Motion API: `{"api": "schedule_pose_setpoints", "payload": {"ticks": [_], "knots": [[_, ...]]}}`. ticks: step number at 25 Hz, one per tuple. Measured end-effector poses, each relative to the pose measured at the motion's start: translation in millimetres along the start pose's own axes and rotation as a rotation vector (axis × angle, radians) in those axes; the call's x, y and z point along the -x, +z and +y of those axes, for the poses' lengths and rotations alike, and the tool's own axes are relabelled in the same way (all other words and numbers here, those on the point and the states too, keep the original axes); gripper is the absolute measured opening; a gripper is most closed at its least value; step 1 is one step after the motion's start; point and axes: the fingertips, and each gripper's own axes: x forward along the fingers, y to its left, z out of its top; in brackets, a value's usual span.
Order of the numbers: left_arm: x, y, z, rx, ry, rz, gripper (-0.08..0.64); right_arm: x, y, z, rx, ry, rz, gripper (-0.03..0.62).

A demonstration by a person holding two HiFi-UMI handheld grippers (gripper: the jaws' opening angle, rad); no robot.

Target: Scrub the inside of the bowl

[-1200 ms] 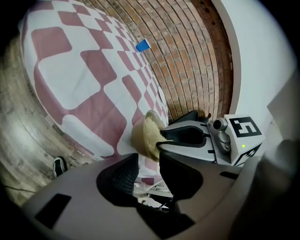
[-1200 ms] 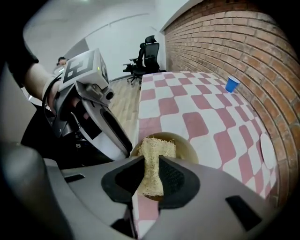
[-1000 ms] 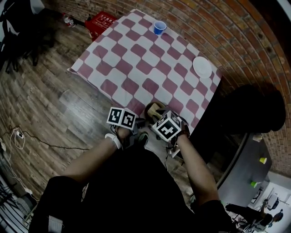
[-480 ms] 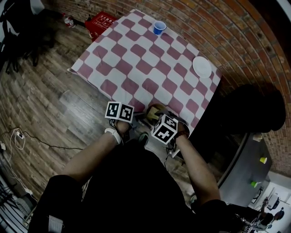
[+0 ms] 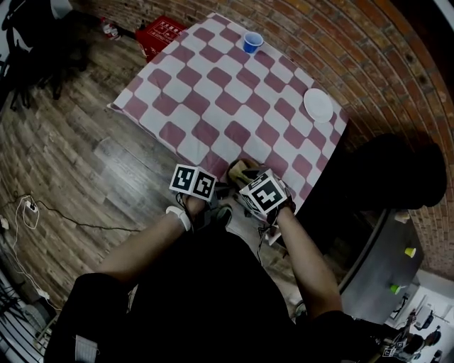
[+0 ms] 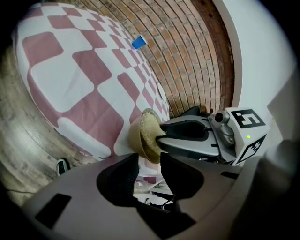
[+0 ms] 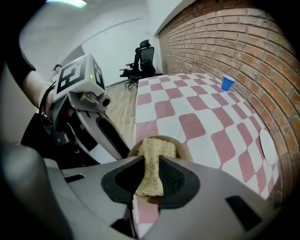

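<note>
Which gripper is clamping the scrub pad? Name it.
The right gripper: its jaws pinch the tan scrub pad in the bowl. The left gripper's jaws have just been opening, with nothing between them.

Dim and low in contrast from the head, black at the corners, with heavy fisheye bending of the brick wall and floor planks, and near-black murk just right of the checked tablecloth. Brighter through the right gripper view, lit by a ceiling light at the top edge, crisp on the sponge yet soft and shadowed in the near foreground. Same round black vignette in the left gripper view, pale wall washed out at right, foreground dark and unfocused.
</note>
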Motion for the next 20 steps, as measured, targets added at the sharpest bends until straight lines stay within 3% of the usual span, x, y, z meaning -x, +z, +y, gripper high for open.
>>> {"api": "schedule_pose_setpoints", "payload": {"ticks": [4,10,12,14,20], "knots": [[-1,5,7,0.071,-0.011,-0.042,0.135,3,-7,2,0.128,-0.027,0.047,0.103],[0,17,13,0.083,-0.002,-0.063,0.064,6,-19,5,0.595,-0.152,0.164,0.103],[3,24,14,0.080,-0.002,-0.080,0.055,5,-19,7,0.697,-0.182,0.186,0.103],[9,36,13,0.075,-0.011,-0.109,0.049,4,-18,12,0.677,-0.163,0.172,0.103],[21,38,6,0.037,-0.019,-0.122,0.052,4,-3,4,0.326,-0.124,0.069,0.103]]}}
